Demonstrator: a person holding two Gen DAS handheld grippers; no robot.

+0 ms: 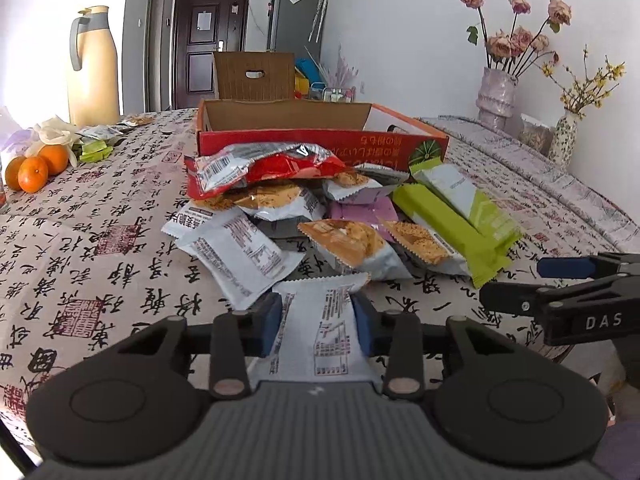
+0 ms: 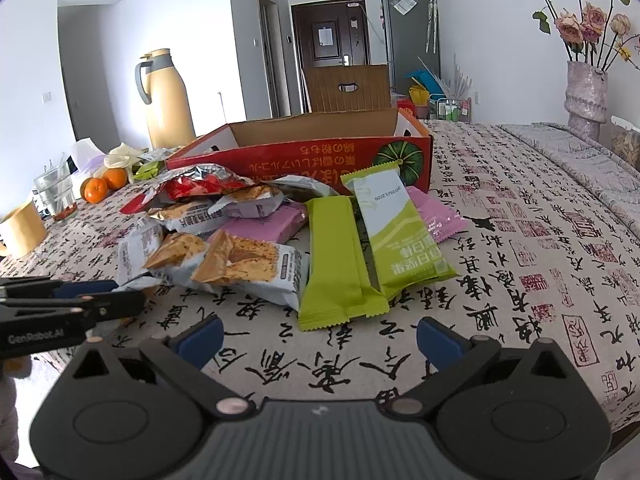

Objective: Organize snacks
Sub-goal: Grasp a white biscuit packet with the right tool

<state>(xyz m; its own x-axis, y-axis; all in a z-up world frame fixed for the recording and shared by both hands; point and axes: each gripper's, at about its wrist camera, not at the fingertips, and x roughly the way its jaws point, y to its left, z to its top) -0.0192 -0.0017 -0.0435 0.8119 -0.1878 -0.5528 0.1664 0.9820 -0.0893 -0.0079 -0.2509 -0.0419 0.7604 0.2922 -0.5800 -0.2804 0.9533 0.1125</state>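
Red cardboard box [image 2: 304, 148] is sitting open behind the snack pile; left gripper [image 1: 316, 316] is clamping a white packet [image 1: 320, 320], right gripper [image 2: 320, 336] is spread apart.

This is a home. A front door [image 2: 329, 38], a fridge [image 2: 408, 24] and flowers [image 1: 516, 36] (in a vase) show it.

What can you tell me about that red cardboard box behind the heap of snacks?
The red cardboard box is a shallow open tray: glossy red outside, plain brown cardboard inside. Its front wall carries upside-down yellow lettering and a green pumpkin picture at one corner. It sits flat on the calligraphy-print tablecloth. A red foil snack bag lies against its front wall. What is inside cannot be seen.
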